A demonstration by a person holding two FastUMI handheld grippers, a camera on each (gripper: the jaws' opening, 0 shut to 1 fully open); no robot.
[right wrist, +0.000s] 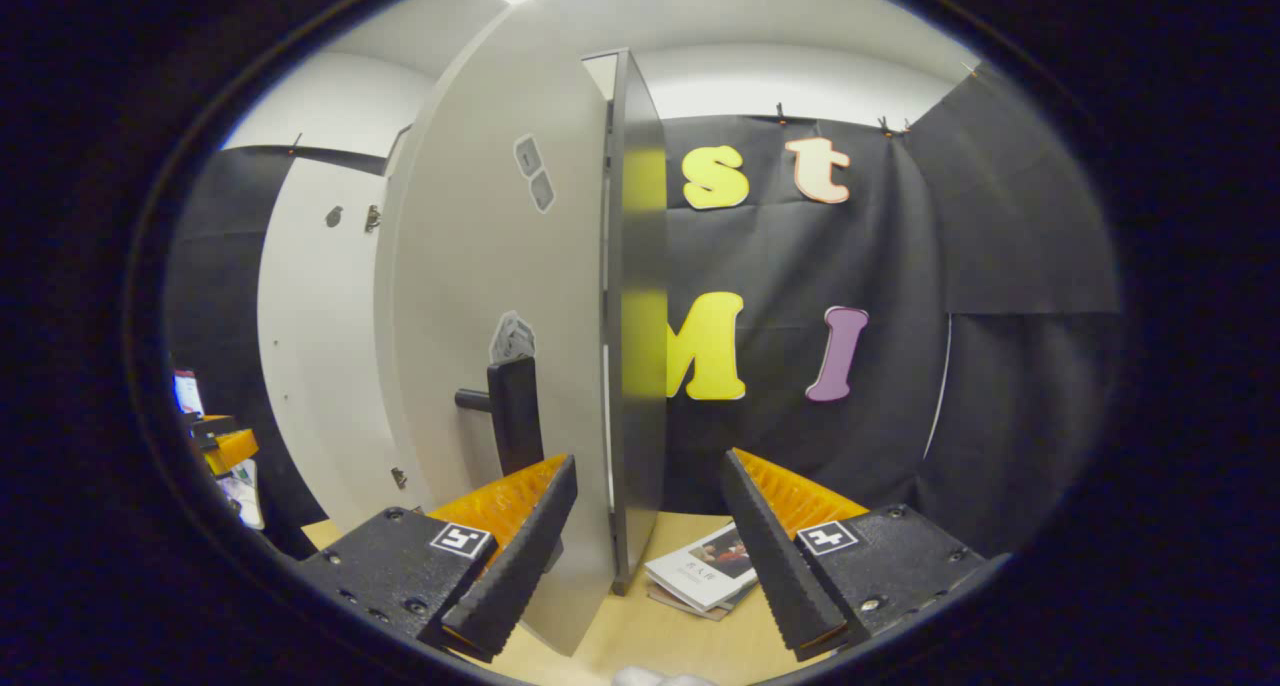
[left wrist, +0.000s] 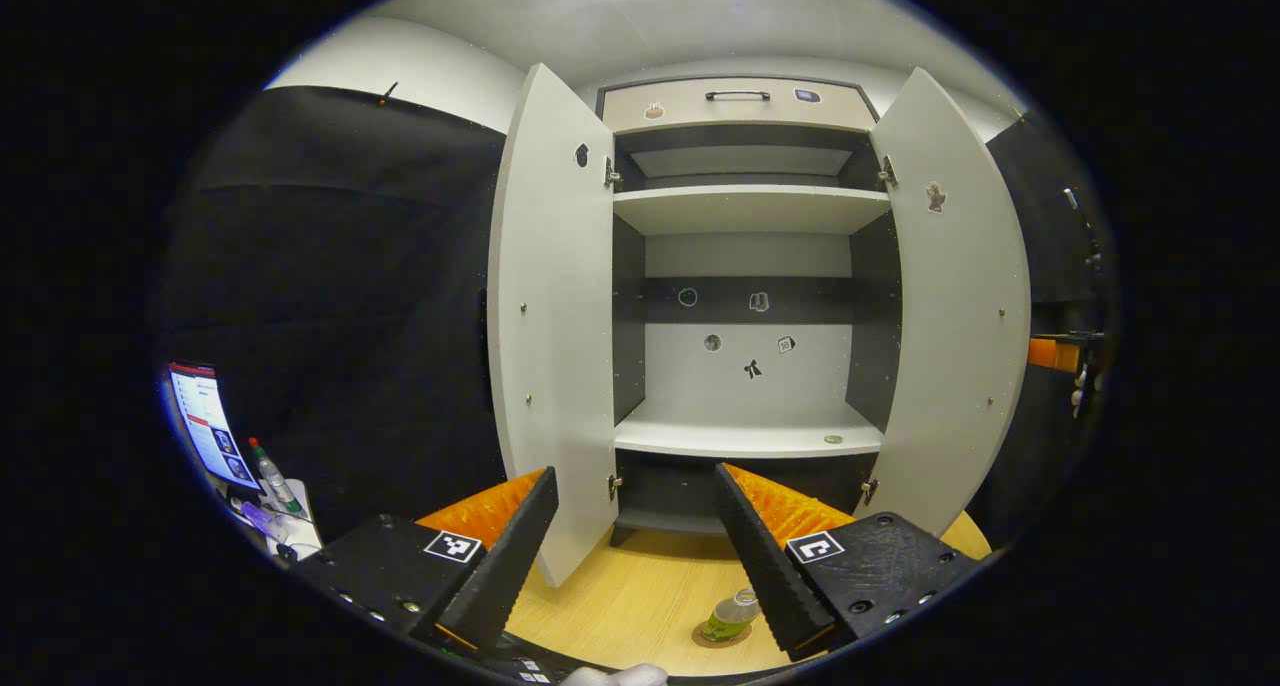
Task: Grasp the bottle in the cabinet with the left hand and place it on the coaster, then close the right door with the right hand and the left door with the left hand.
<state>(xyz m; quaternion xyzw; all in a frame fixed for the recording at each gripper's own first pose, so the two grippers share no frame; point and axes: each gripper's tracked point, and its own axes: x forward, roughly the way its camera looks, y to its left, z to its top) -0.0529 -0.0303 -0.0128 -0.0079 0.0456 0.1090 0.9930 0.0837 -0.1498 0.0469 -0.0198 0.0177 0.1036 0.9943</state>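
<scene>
Left gripper (left wrist: 640, 556) spread wide, holding nothing, facing the open cabinet (left wrist: 748, 296). Bottle (left wrist: 732, 614) sits on coaster (left wrist: 722, 636) just before the cabinet. Right gripper (right wrist: 645, 551) released, its fingers straddling the right door (right wrist: 500, 346) edge.

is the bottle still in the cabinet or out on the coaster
Out: the bottle stands on the coaster on the table, before the cabinet, whose visible shelves look bare.

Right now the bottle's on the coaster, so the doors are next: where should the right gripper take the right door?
Probably by the dark handle on the right door's outer face, approached from the left: it juts out beside the open right gripper, which straddles the door's edge.
</scene>
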